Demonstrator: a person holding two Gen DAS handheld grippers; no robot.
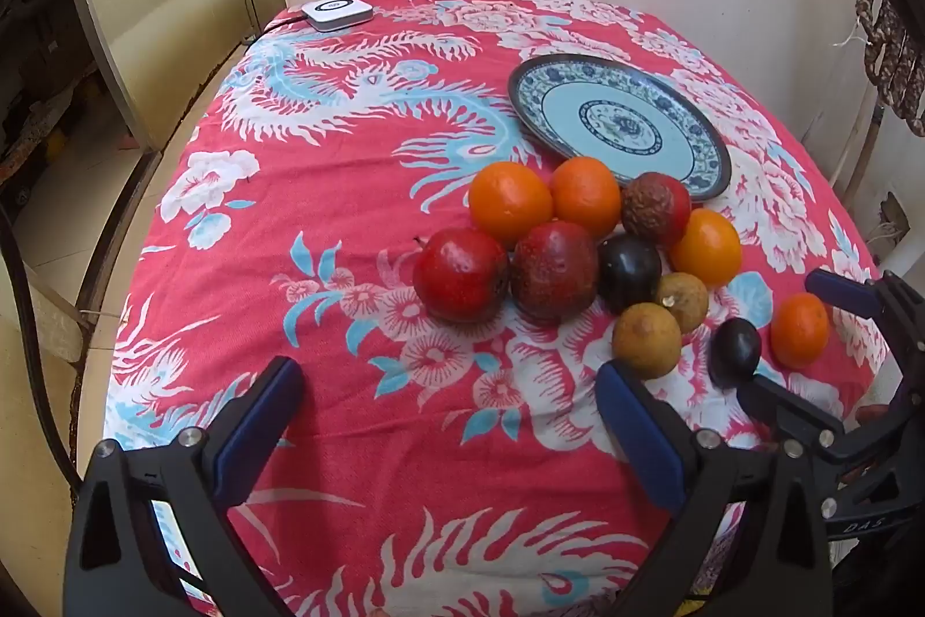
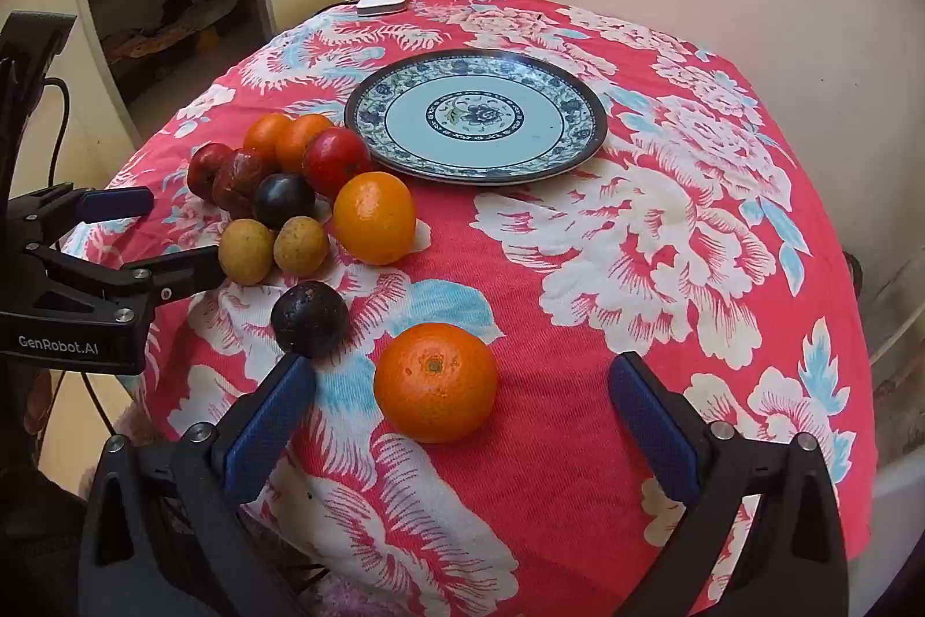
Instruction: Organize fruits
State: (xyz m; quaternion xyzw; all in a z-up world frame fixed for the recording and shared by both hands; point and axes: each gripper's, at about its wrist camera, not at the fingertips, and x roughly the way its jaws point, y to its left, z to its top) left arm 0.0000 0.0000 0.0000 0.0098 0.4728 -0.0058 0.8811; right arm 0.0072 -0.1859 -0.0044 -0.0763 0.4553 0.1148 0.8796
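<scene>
Left wrist view. Left claw (image 1: 448, 420) spread wide, nothing between its blue pads, low centre of frame over the red floral cloth (image 1: 324, 224) covering the worktop. Upper left: one white puck-like device (image 1: 337, 12) with a cable, at the far edge.

Fruit cluster, centre to right of frame, counted left to right:
- 3 red fruits: glossy one (image 1: 460, 274), darker one (image 1: 554, 271) touching it, wrinkled brown-red one (image 1: 654, 207) behind, against the plate rim.
- 4 oranges: two side by side at the back (image 1: 510, 202) (image 1: 585, 196), one to the right of the cluster (image 1: 706, 247), one apart at far right (image 1: 800, 329).
- 2 dark plums: one inside the cluster (image 1: 629, 272), one apart (image 1: 735, 352) just left of the lone orange.
- 2 tan longan-like fruits (image 1: 646, 340) (image 1: 683, 301), touching each other.
Total 11 pieces, all on the cloth.

One blue-and-white patterned plate (image 1: 618, 125), upper right of centre, holds no fruit.

Right claw (image 1: 803, 345) enters at the right edge, jaws apart around the lone orange.

Right wrist view. Left claw (image 2: 156, 235) seen at left edge, jaws parted, gripping nothing. Right claw (image 2: 462, 397) wide open at lower centre; the lone orange (image 2: 435, 381) sits between its pads, touching neither. Lone plum (image 2: 310, 318) just beyond the left pad. Plate (image 2: 474, 117) upper centre, well beyond the orange.
</scene>
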